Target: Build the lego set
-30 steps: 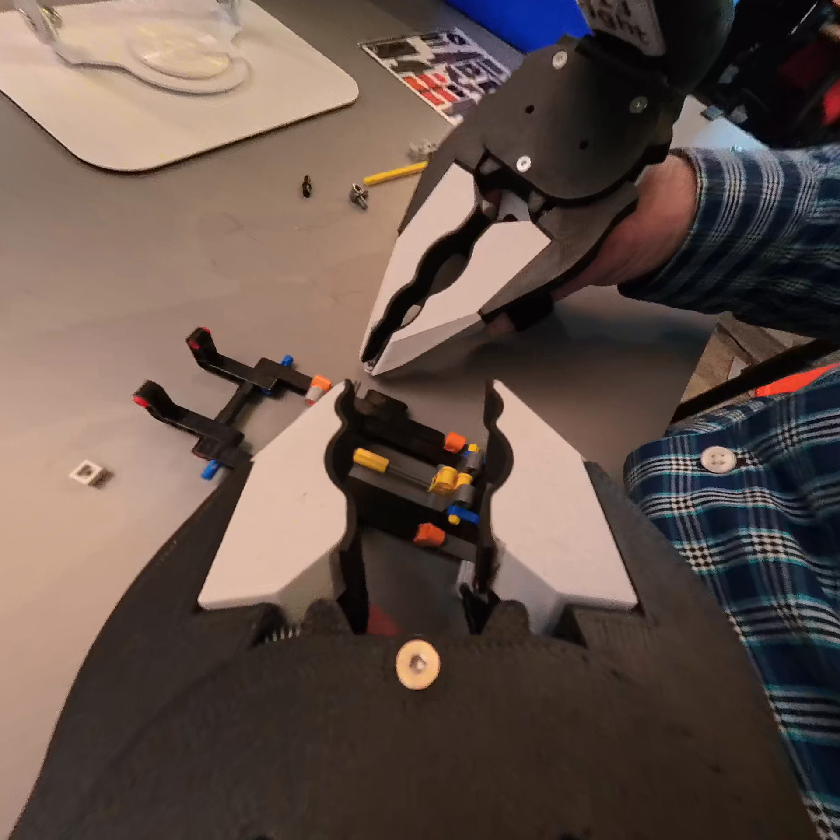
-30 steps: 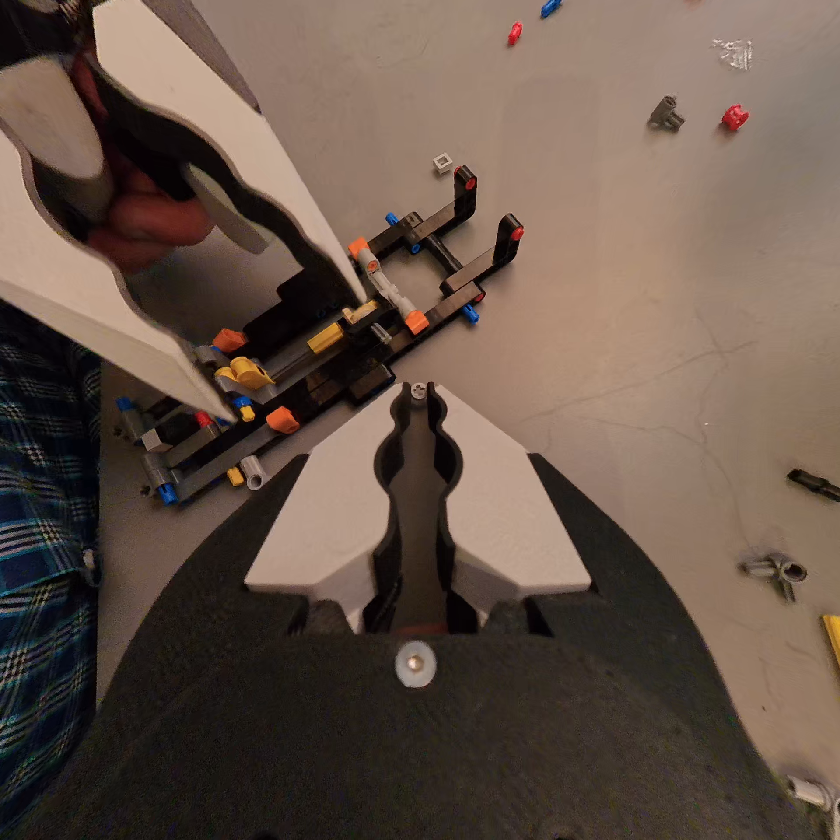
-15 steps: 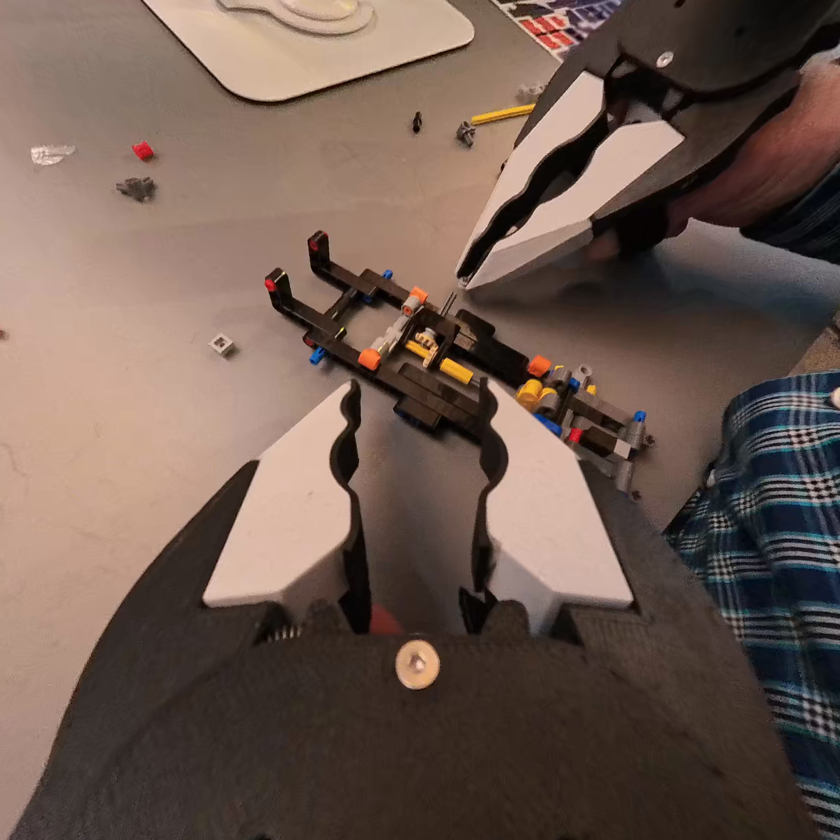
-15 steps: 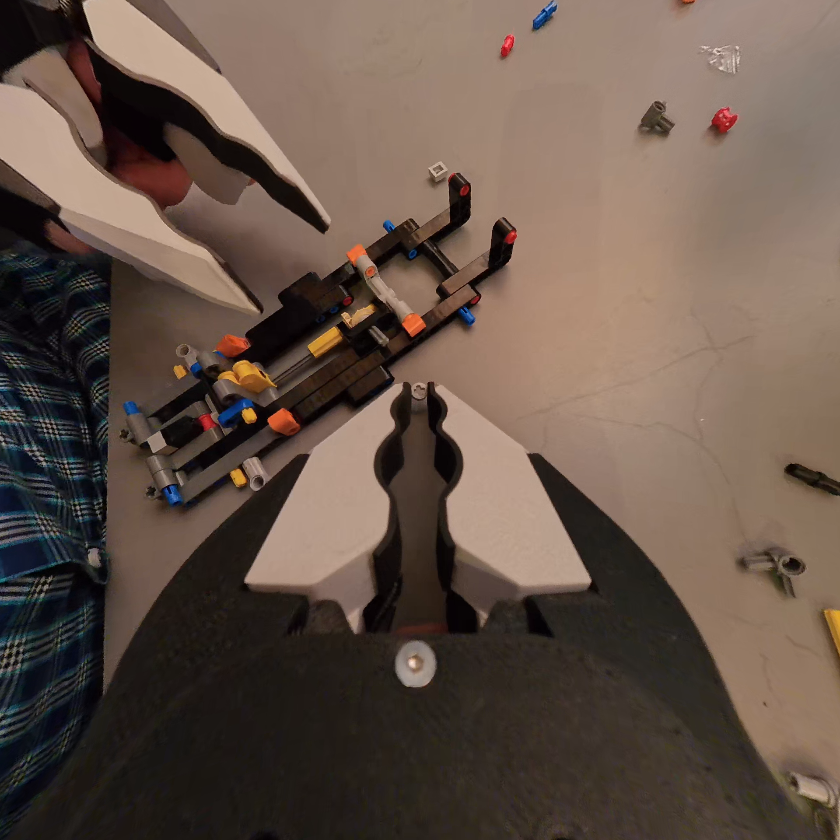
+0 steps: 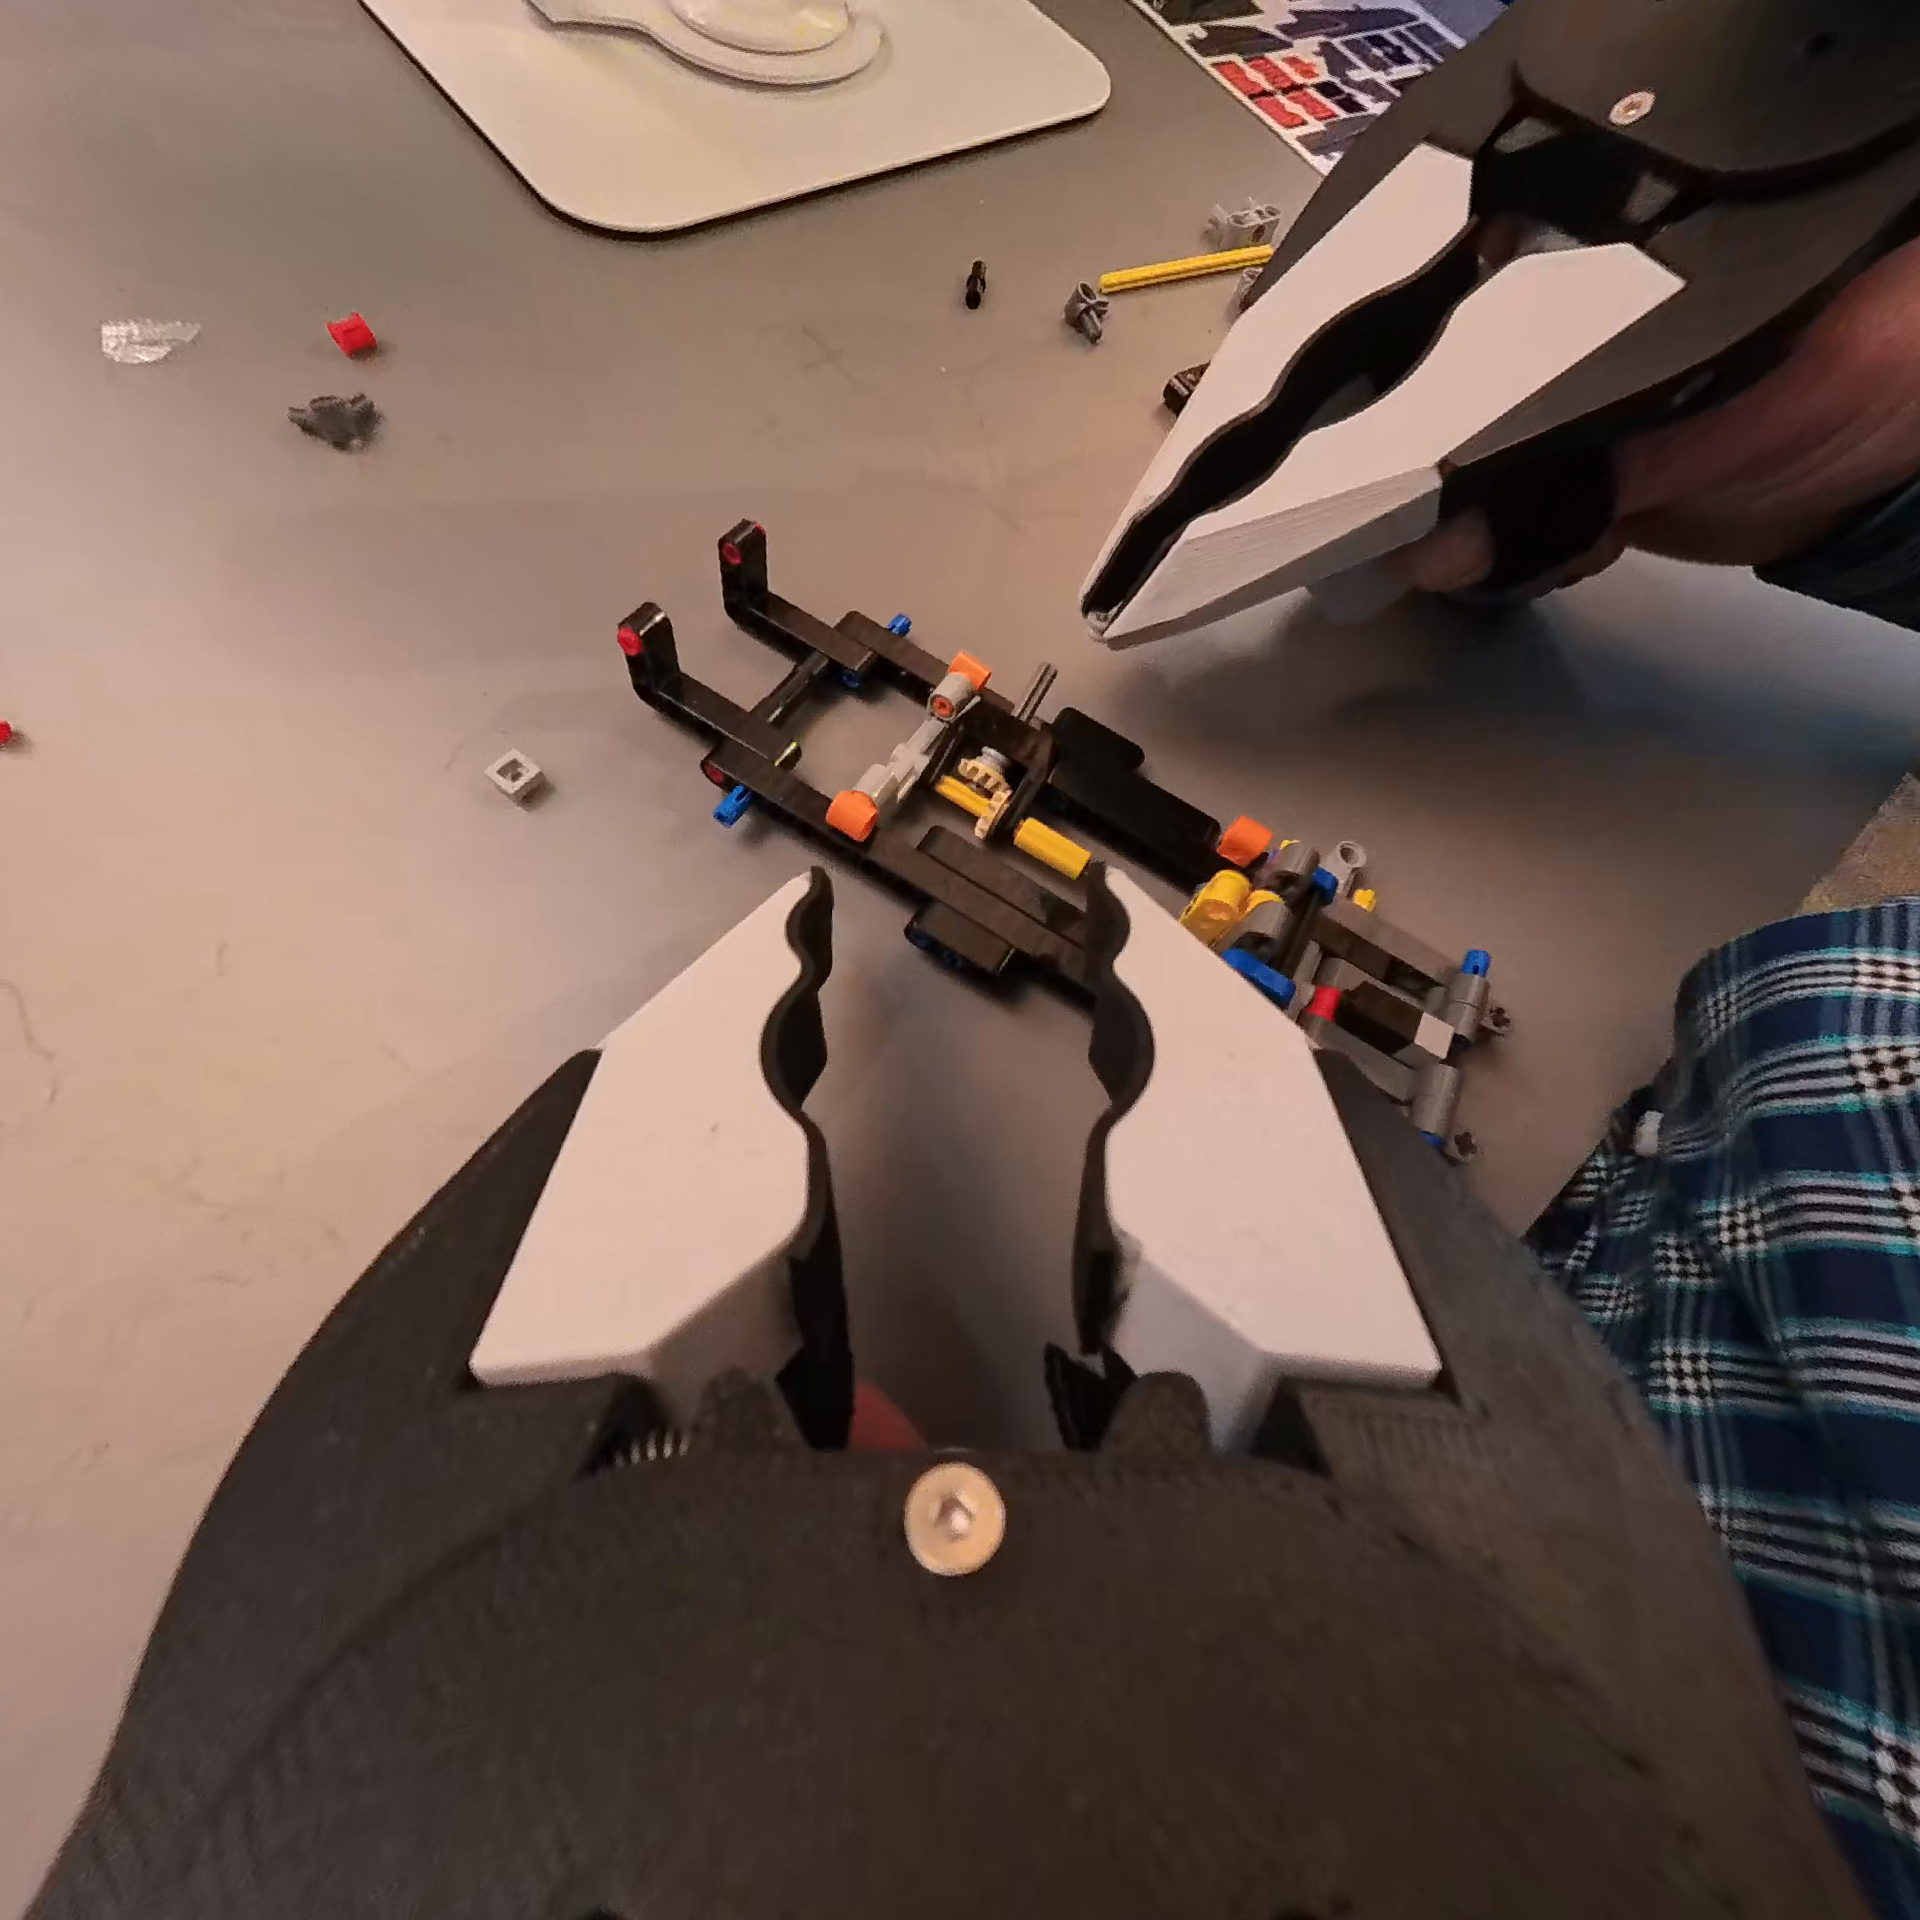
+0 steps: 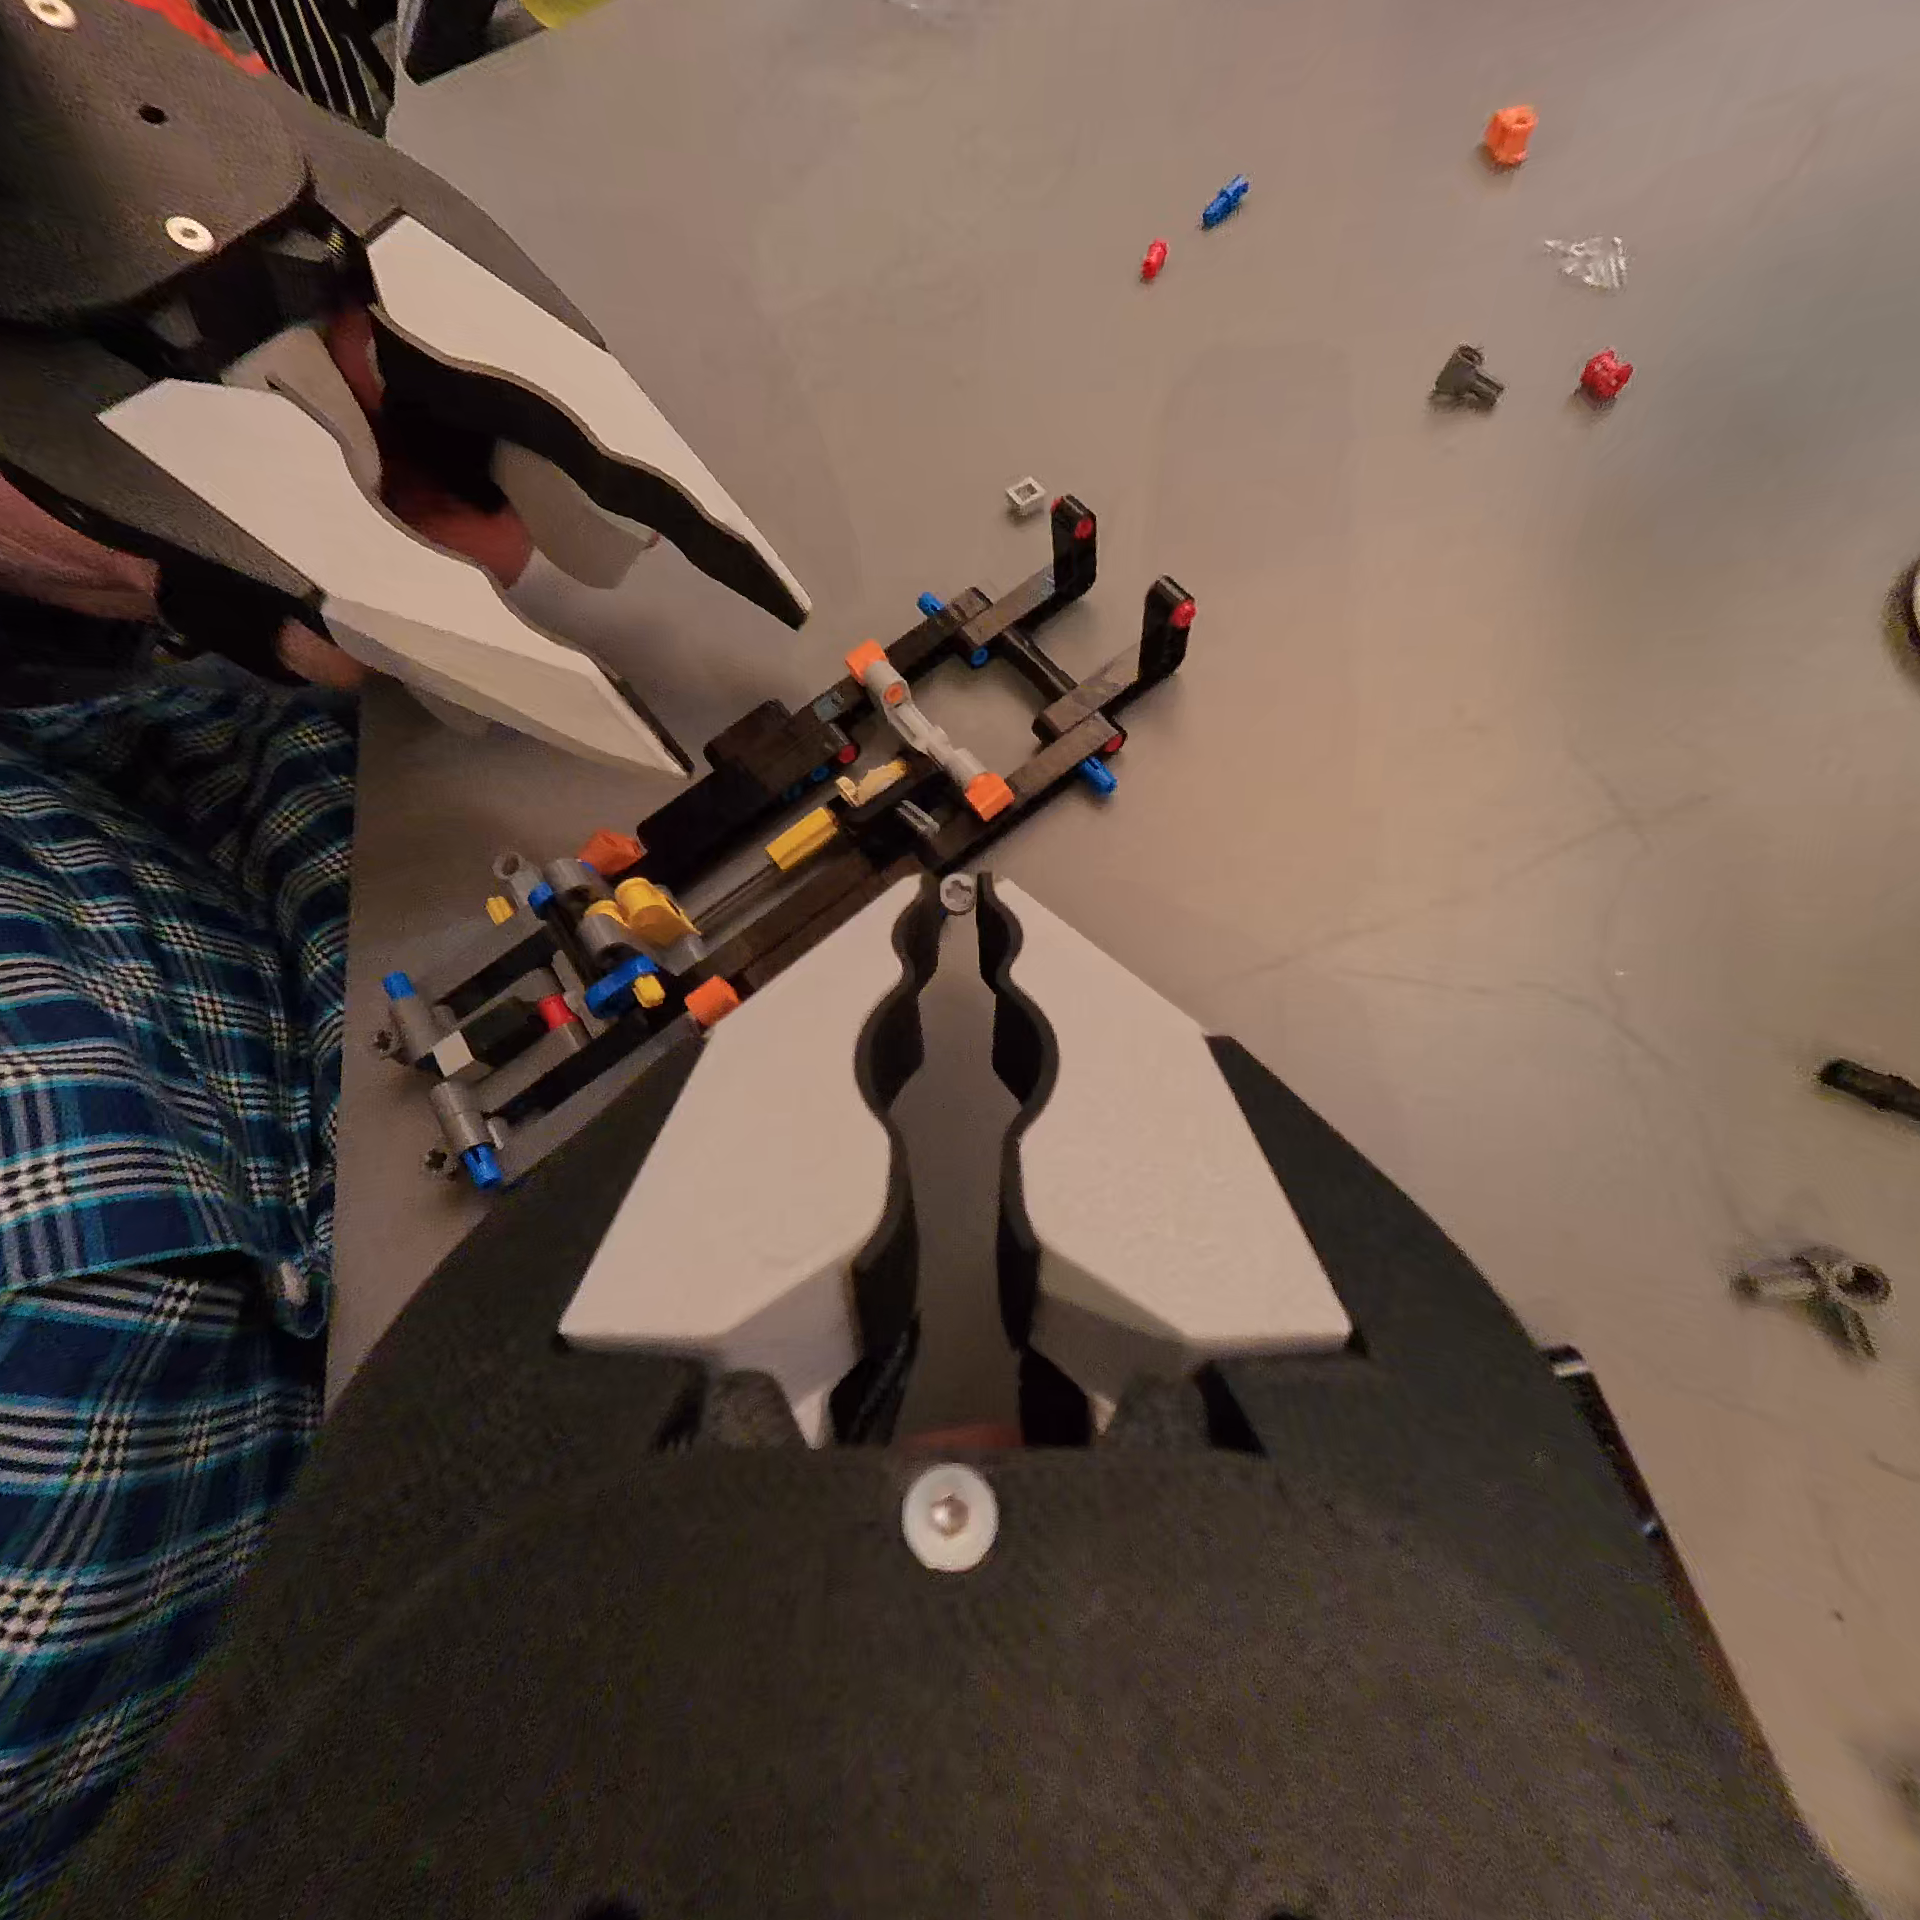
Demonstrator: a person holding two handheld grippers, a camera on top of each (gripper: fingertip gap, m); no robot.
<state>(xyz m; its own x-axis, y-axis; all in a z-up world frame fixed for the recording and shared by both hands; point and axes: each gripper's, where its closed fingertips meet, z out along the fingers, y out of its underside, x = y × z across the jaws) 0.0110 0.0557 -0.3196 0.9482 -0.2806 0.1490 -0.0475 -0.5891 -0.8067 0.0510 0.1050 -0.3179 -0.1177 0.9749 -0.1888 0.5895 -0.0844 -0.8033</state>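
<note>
The lego chassis (image 5: pixel 987 790), long and black with orange, yellow and blue parts, lies flat on the grey table; it also shows in the right wrist view (image 6: pixel 831 810). My left gripper (image 5: pixel 961 894) is open and empty, its tips just short of the chassis's near side. In the right wrist view it (image 6: pixel 738 691) hovers over the far side. My right gripper (image 6: pixel 957 881) is shut on a small grey pin (image 6: pixel 958 896), held at the chassis's edge. In the left wrist view it (image 5: pixel 1101 621) hangs just beyond the chassis.
A white mat (image 5: pixel 727 156) and a sticker sheet (image 5: pixel 1330 62) lie at the far edge. Loose parts are scattered: yellow axle (image 5: pixel 1184 268), red piece (image 5: pixel 351 335), small grey square (image 5: pixel 516 777), orange piece (image 6: pixel 1509 135), blue pin (image 6: pixel 1226 201), grey connector (image 6: pixel 1813 1288). A plaid sleeve (image 5: pixel 1766 1195) is at the right.
My left gripper has drawn back from around the chassis, which now lies whole in view on the table. My right gripper has kept hold of the grey pin and shifted slightly away.
</note>
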